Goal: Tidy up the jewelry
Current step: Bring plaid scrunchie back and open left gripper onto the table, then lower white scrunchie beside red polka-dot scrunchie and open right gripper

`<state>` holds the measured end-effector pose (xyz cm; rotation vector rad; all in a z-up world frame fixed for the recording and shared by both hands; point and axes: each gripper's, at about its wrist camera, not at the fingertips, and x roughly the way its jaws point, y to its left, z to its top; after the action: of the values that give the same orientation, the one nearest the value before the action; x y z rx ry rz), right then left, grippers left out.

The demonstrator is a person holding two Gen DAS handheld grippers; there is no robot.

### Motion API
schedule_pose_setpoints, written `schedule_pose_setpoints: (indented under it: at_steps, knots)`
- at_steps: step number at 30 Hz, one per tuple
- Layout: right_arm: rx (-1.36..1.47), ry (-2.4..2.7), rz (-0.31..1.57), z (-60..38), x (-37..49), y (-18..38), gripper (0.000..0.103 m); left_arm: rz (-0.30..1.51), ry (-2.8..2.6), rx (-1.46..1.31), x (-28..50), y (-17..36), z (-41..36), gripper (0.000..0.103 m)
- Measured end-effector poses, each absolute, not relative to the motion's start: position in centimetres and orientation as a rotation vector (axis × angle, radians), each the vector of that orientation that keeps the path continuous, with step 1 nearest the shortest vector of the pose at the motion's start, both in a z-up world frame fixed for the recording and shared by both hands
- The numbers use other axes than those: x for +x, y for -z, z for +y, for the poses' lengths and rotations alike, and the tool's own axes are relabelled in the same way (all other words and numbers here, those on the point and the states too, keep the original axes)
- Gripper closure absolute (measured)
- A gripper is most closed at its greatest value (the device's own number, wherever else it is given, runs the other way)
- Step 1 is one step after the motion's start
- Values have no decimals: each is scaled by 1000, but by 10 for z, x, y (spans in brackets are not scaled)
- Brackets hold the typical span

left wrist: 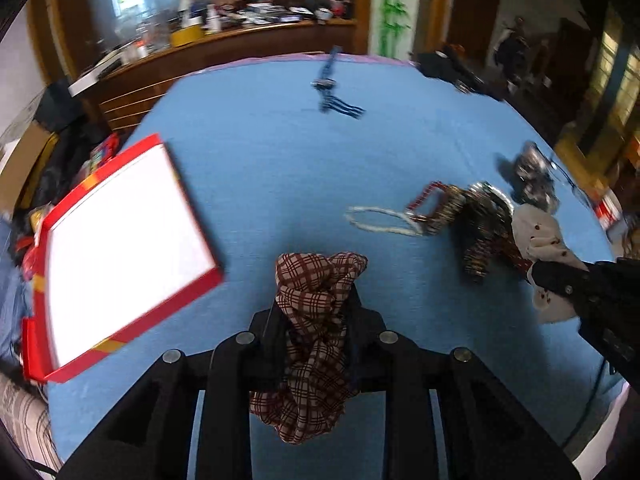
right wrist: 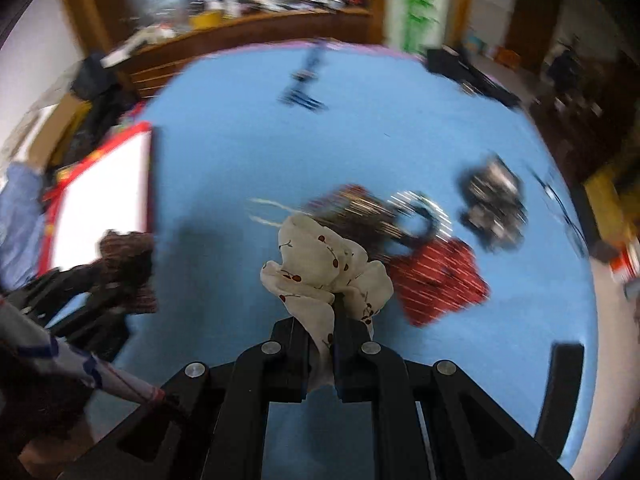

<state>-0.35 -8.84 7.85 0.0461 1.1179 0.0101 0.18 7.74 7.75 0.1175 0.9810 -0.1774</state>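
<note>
My left gripper (left wrist: 316, 308) is shut on a red and cream plaid scrunchie (left wrist: 316, 304), held above the blue table (left wrist: 260, 168). My right gripper (right wrist: 322, 320) is shut on a white scrunchie with red cherries (right wrist: 320, 264), also above the table. A red box with a white inside (left wrist: 120, 248) lies open at the left; it also shows in the right wrist view (right wrist: 104, 196). A pile of beaded bracelets (left wrist: 472, 216), a white bead loop (left wrist: 380, 220) and a dark jewelry clump (left wrist: 532, 176) lie at the right. A red patterned piece (right wrist: 440, 280) lies by the pile.
A blue strap-like item (left wrist: 332, 92) lies at the far side of the table. A dark object (left wrist: 452, 68) sits at the far right edge. A cluttered wooden counter (left wrist: 224, 48) stands behind the table. The right gripper shows in the left wrist view (left wrist: 592, 288).
</note>
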Motion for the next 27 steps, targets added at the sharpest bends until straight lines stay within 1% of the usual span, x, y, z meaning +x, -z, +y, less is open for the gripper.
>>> schedule_pose_setpoints:
  at_steps: [5,6,7,8,9,10,15,17,18,21,24,27]
  knots:
    - [69,84,1162,-127,0,-53,93,984,203,162,6,-70,50,70]
    - [70,94,1153,-132,0,-53,92,982,204,174,6,-70,46,65]
    - [58,103,1149,-135,0,-53,84,975,199,184,6,-71,43,54]
    - [33,124,1152,-138,-1,-55,77,968,194,188,6,-72,43,47]
    - [27,138,1141,-141,-3,-59,64,960,187,194,6,-74,41,34]
    - [33,139,1124,-143,-5,-65,57,954,174,203,6,-76,40,27]
    - [26,153,1073,-146,-16,-87,55,955,126,220,12,-84,42,27]
    - [31,152,1063,-145,-21,-93,53,944,101,227,13,-88,44,22]
    - [32,151,1055,-145,-24,-96,53,943,94,224,14,-89,45,16]
    - [29,147,1050,-142,-26,-100,53,959,106,181,18,-93,50,16]
    - [36,143,1041,-140,-30,-104,53,989,84,167,23,-92,53,4]
    - [33,146,1033,-138,-33,-107,53,992,98,135,23,-94,57,3]
